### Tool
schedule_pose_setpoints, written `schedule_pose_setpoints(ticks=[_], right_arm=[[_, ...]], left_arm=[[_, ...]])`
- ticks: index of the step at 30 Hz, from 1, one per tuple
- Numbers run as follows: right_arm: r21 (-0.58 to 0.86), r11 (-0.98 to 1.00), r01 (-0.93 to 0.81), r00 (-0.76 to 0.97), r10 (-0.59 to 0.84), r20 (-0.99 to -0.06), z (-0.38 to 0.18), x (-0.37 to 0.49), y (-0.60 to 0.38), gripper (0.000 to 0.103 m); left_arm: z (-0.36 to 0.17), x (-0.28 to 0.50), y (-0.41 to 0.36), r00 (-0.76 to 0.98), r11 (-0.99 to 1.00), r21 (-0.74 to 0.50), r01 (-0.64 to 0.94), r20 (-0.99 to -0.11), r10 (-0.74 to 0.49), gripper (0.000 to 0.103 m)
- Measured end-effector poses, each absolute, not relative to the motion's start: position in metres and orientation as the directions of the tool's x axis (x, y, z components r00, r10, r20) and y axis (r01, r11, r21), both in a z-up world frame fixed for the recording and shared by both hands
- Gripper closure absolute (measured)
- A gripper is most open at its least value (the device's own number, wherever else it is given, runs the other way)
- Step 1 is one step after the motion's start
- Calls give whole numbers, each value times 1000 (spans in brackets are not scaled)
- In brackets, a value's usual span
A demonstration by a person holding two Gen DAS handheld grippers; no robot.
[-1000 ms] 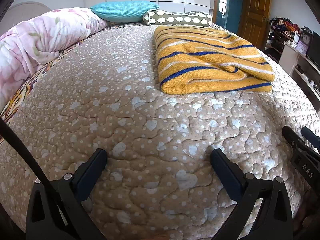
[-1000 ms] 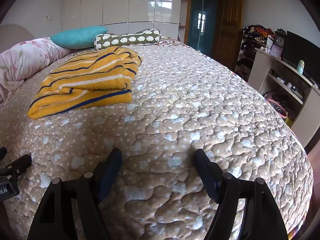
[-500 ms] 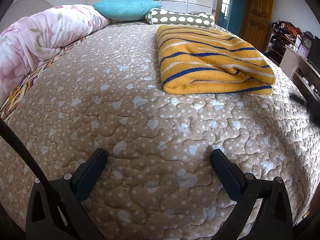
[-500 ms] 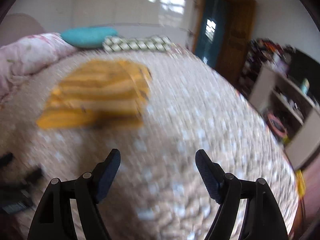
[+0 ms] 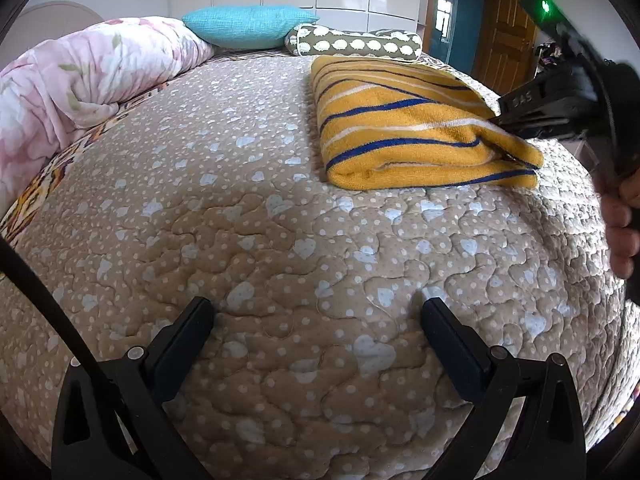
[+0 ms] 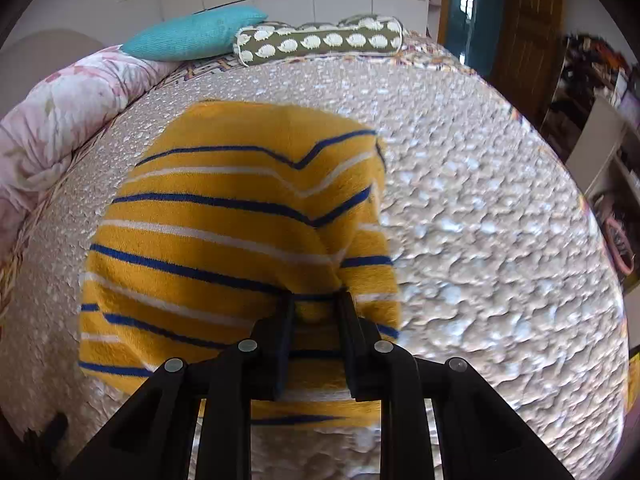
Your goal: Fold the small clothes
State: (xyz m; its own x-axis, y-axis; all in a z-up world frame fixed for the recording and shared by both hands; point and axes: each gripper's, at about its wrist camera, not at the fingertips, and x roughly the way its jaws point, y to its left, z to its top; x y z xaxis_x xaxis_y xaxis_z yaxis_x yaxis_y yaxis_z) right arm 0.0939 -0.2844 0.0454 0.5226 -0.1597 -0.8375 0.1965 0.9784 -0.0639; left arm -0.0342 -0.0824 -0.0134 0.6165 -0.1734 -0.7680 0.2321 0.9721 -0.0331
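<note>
A folded yellow garment with blue and white stripes (image 5: 408,124) lies on the beige quilted bed (image 5: 260,240). My right gripper (image 6: 316,308) is shut on the garment's (image 6: 224,216) near edge, pinching a fold of the fabric between its fingers. In the left wrist view it (image 5: 504,120) reaches in from the right onto the garment's right corner. My left gripper (image 5: 316,320) is open and empty, low over the bare quilt well in front of the garment.
A pink floral duvet (image 5: 80,80) lies rolled along the bed's left side. A teal pillow (image 5: 248,26) and an olive patterned bolster (image 5: 356,42) sit at the head. A wooden door (image 5: 504,24) and cluttered shelves (image 6: 600,160) stand to the right.
My right gripper has moved left and forward from the bare quilt to the garment and shut on its edge. My left gripper has barely moved and stays open.
</note>
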Motion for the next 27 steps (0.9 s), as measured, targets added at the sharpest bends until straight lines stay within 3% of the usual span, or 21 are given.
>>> schedule_pose_setpoints(ticks=[3, 8, 11, 19, 23, 24, 25, 27], right_arm=[[-128, 972, 198, 589, -222, -777, 72, 87, -265, 80], [-49, 990, 130, 617, -120, -778, 77, 108, -241, 77], [-41, 991, 128, 505, -101, -857, 38, 125, -242, 61], [-14, 987, 161, 622, -112, -775, 88, 126, -254, 61], [-59, 968, 244, 533, -184, -826, 63, 169, -279, 59], [-43, 966, 254, 492, -168, -854, 49, 175, -288, 50], [-26, 965, 260, 482, -153, -862, 43, 179, -296, 48], [18, 949, 315, 503, -151, -851, 38, 171, -312, 17]], left_arm=[[-13, -35, -83, 619, 972, -30, 232, -766, -172, 0], [-12, -36, -84, 623, 972, -29, 233, -763, -172, 0], [-12, -36, -84, 621, 971, -31, 238, -763, -176, 0], [-13, -36, -82, 628, 971, -33, 238, -757, -180, 0], [-13, -36, -82, 628, 971, -33, 238, -757, -180, 0], [-13, -36, -82, 628, 971, -33, 238, -757, -180, 0], [-13, -36, -82, 629, 971, -33, 239, -756, -180, 0], [-13, -36, -82, 630, 970, -34, 240, -755, -182, 0]])
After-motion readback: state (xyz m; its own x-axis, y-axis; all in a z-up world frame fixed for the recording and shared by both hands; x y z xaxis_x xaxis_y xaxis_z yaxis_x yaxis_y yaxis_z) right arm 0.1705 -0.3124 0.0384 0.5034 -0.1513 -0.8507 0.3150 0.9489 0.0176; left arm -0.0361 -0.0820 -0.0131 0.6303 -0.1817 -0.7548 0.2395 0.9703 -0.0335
